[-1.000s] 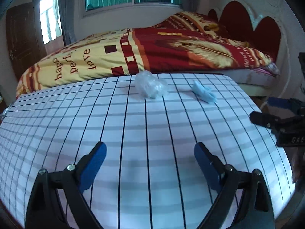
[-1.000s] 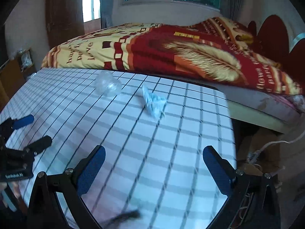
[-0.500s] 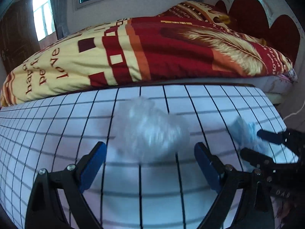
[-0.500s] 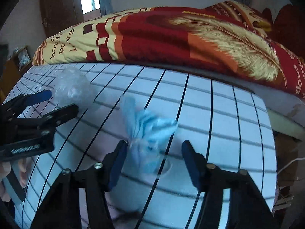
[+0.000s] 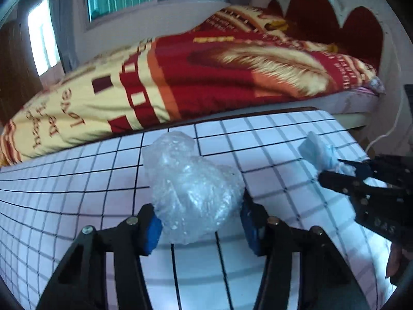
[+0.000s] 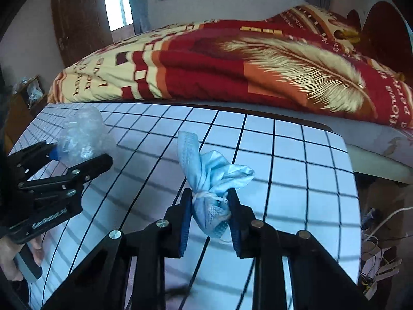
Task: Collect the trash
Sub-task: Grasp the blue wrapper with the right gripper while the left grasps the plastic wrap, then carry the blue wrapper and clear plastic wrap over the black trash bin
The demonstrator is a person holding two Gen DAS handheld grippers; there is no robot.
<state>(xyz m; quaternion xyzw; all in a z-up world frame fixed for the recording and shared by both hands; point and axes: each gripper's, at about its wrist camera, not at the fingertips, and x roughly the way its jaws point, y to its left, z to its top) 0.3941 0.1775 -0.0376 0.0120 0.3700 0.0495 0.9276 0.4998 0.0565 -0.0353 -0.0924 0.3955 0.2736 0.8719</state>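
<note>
Left gripper clamps plastic wad; right gripper clamps mask.

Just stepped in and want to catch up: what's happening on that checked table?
A person is clearing trash with a hand-held tool in each hand. The left tool has just been closing and now pinches a crumpled clear plastic wad. The right tool has likewise just been closing and now squeezes a knotted blue face mask. Both pieces are still low over the checked table beside the bed; nothing has been carried off yet.
</note>
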